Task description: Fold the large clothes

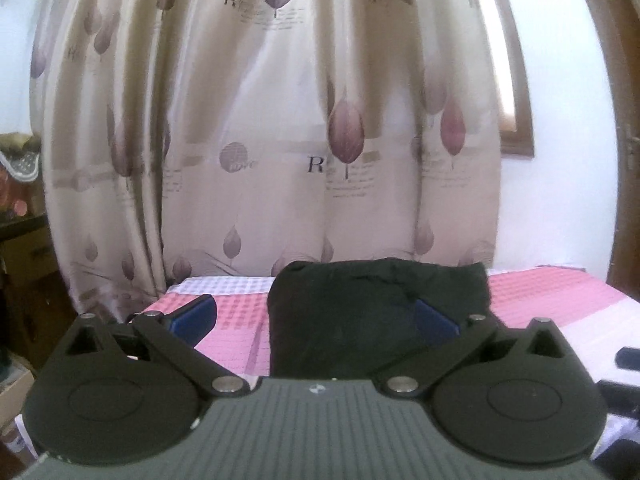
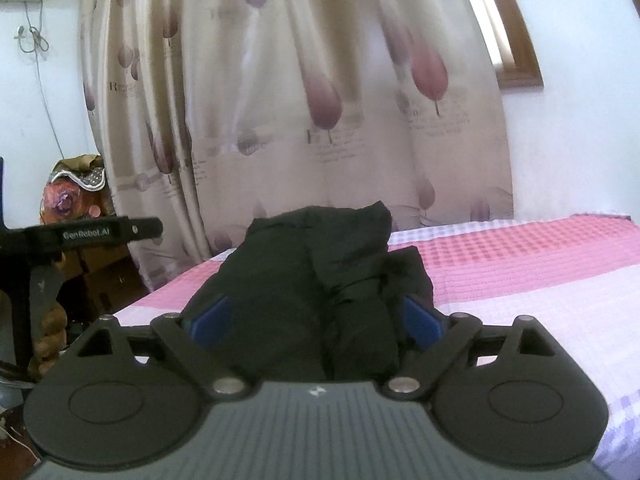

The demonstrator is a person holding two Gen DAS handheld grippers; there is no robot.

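Observation:
A black garment (image 1: 352,312) lies folded into a compact bundle on the bed's pink and white checked sheet (image 1: 540,292). My left gripper (image 1: 314,307) is open, its blue pads (image 1: 196,316) spread wide; the left pad is over bare sheet and the right pad is over the cloth. In the right wrist view the same bundle (image 2: 304,280) looks lumpy, with a raised fold at its far end. My right gripper (image 2: 316,314) is open too, low over the near end of the bundle, with its blue pads (image 2: 420,318) either side of the cloth and not pressing it.
A cream curtain with purple leaf prints (image 1: 280,140) hangs right behind the bed. A wooden window frame (image 2: 516,68) is at the upper right. Cardboard boxes and cluttered furniture (image 1: 28,260) stand left of the bed. The body of the left gripper (image 2: 92,232) shows at the left edge of the right wrist view.

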